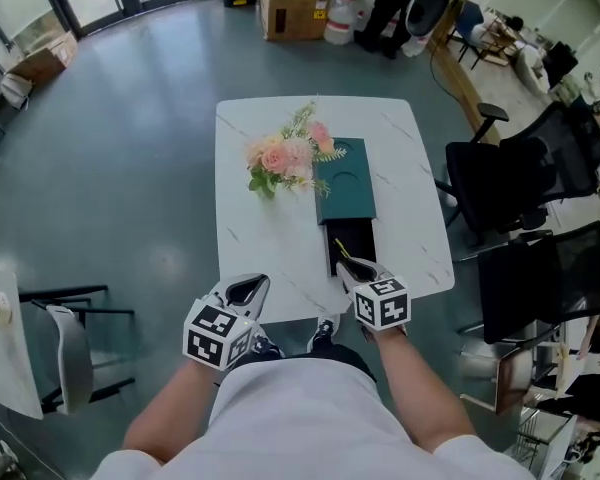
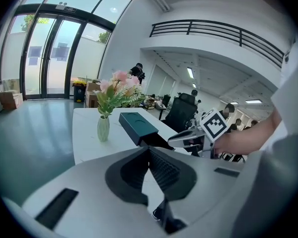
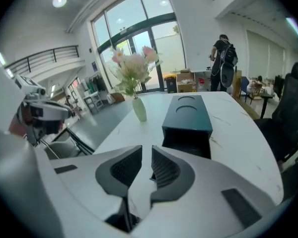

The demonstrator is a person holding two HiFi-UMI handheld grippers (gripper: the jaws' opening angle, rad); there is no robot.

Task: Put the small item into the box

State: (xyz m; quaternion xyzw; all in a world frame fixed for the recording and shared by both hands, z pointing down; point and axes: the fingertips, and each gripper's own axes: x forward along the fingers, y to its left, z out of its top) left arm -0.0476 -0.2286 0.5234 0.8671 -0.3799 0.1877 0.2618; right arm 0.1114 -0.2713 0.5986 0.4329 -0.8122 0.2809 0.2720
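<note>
**Item looks to be in the drawer; closing the box comes next**

The placing step seems just about done. A dark green box lies on the white worktop with its black drawer pulled out toward the person. A thin yellowish small item appears to lie inside that drawer, though it is too small to make out clearly.

The right tool hovers at the near end of the drawer, just beside the item and above it. Its jaws stand narrowly apart with nothing between them.

The left tool is at the worktop's near edge, well apart from the box, with its jaw tips together and empty.

The next move probably calls for pushing the drawer in square to the box so it does not jam. The vase of flowers stands just beside the box's left side.
</note>
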